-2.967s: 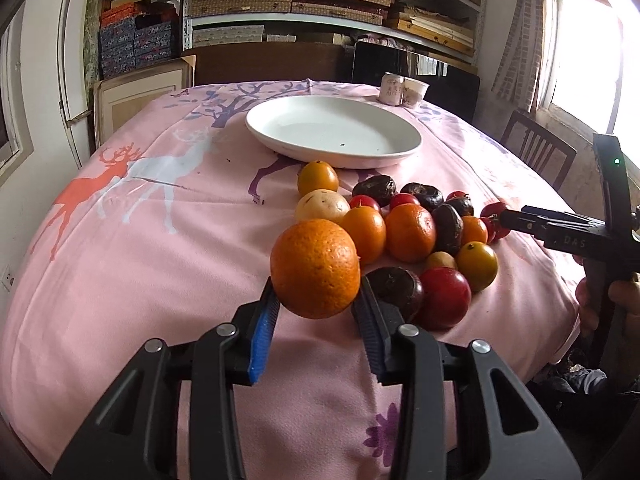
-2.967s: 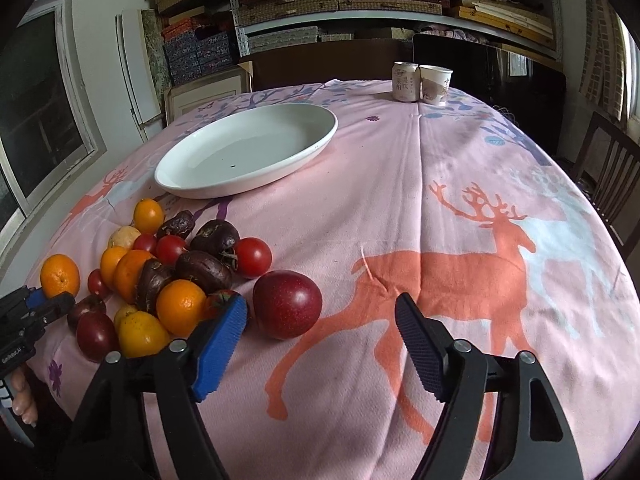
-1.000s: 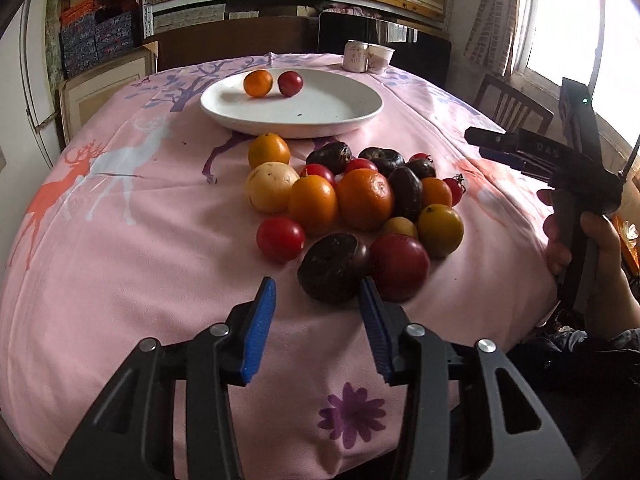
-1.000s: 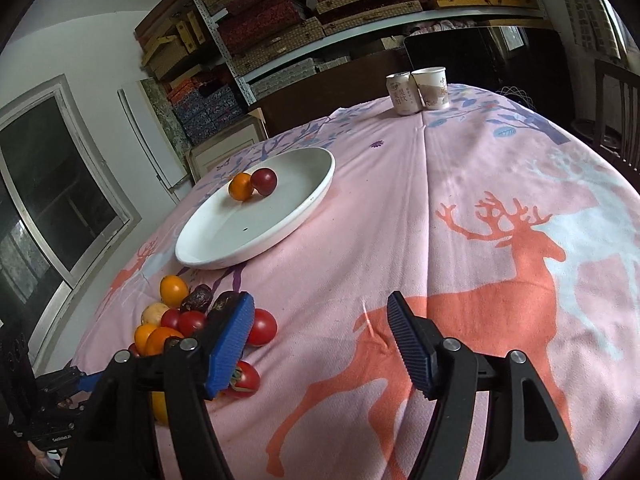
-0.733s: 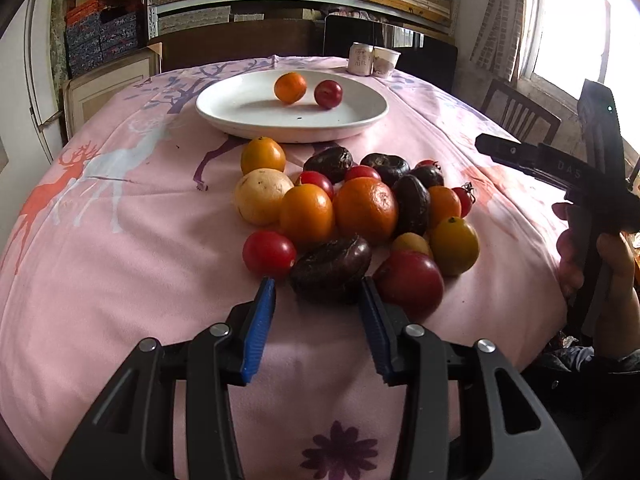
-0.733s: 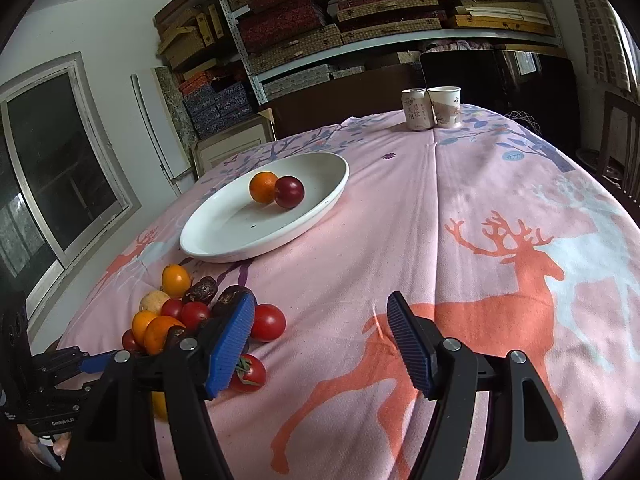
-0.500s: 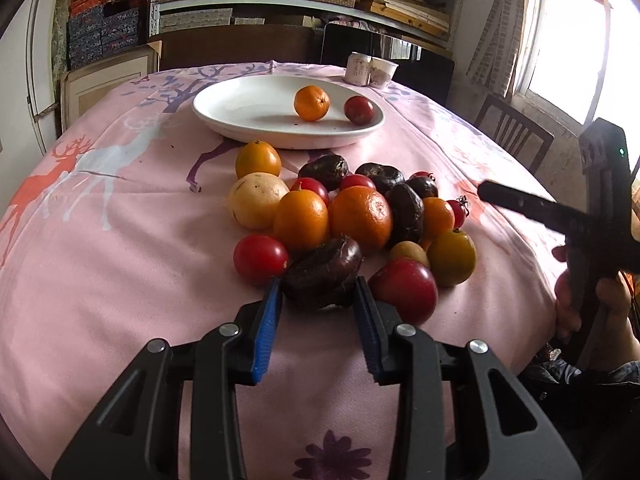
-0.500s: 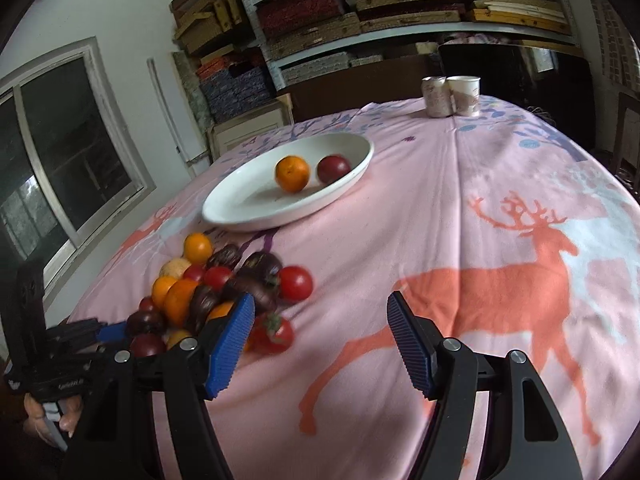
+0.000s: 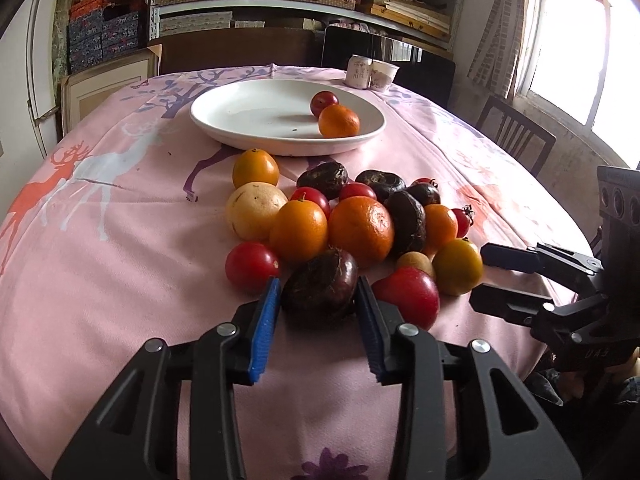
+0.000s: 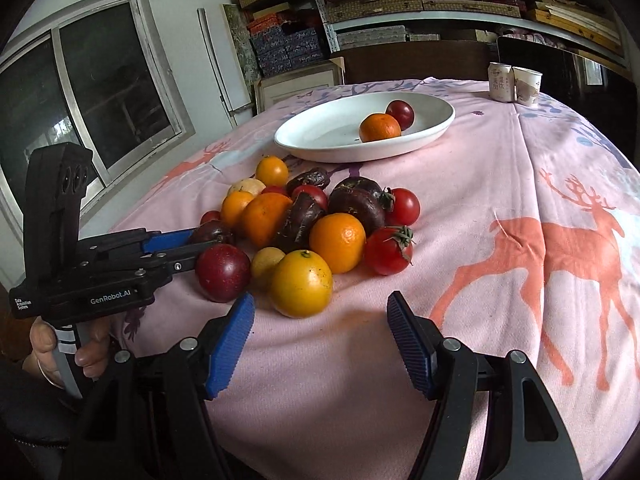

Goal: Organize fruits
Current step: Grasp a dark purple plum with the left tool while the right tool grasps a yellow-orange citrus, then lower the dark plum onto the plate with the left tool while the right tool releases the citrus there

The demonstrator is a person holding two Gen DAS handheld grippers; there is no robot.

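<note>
My left gripper (image 9: 318,304) had just closed on the dark fruit (image 9: 320,282) at the near edge of the pile, still on the cloth. I judged a straight lift best, so neighbours stayed put. My right gripper (image 10: 320,330) was open, empty.

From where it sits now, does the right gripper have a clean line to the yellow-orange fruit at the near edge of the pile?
Probably yes. The right gripper is open, and the yellow-orange fruit lies just ahead of it at the pile's near edge with only bare tablecloth between. The dark red fruit crowds its left side.
</note>
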